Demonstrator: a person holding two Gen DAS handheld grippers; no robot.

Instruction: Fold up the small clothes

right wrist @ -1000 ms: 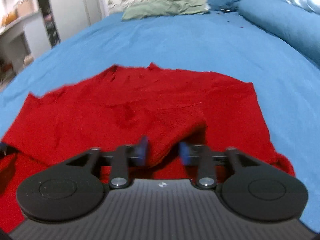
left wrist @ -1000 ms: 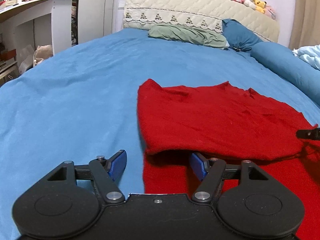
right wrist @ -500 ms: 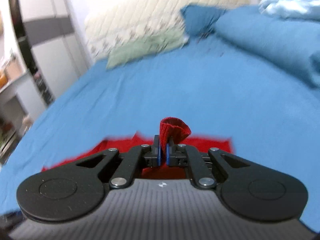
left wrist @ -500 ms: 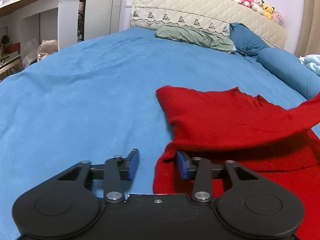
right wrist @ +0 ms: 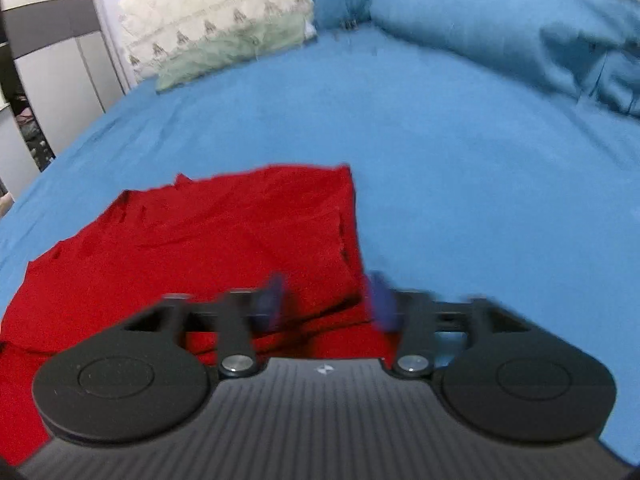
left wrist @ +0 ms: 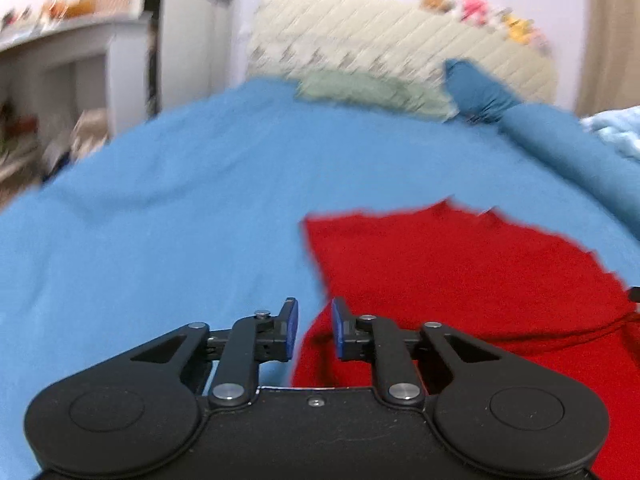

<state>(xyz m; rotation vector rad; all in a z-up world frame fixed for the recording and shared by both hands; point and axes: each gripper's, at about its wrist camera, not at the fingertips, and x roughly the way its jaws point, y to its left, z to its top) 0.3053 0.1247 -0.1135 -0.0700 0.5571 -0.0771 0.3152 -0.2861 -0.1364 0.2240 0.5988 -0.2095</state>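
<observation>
1. Ahead of both pairs of fingers lies the red knit garment (left wrist: 460, 272), spread on the blue bedsheet (left wrist: 160, 220); its upper layer is folded over a lower one.
2. We hold the left gripper (left wrist: 314, 330) with a narrow gap between its blue pads (left wrist: 291, 322). Nothing is clamped. The garment's left edge sits just under and beyond the right-hand pad, and bare sheet shows under the other.
3. We hold the right gripper (right wrist: 324, 300) with its fingers spread wide and nothing between them. The pads are motion-blurred. The garment's right edge (right wrist: 348, 216) runs forward from the gap, with red cloth to the left of it and sheet to the right.
4. We judge that each gripper straddles one side edge so that the two ends of one fold line can be pinched together and the fold stays square.
5. We judge one fold done and the next grasp not yet made.
6. Risk, in our judgement: a pinch here may catch only the top layer of the knit.
</observation>
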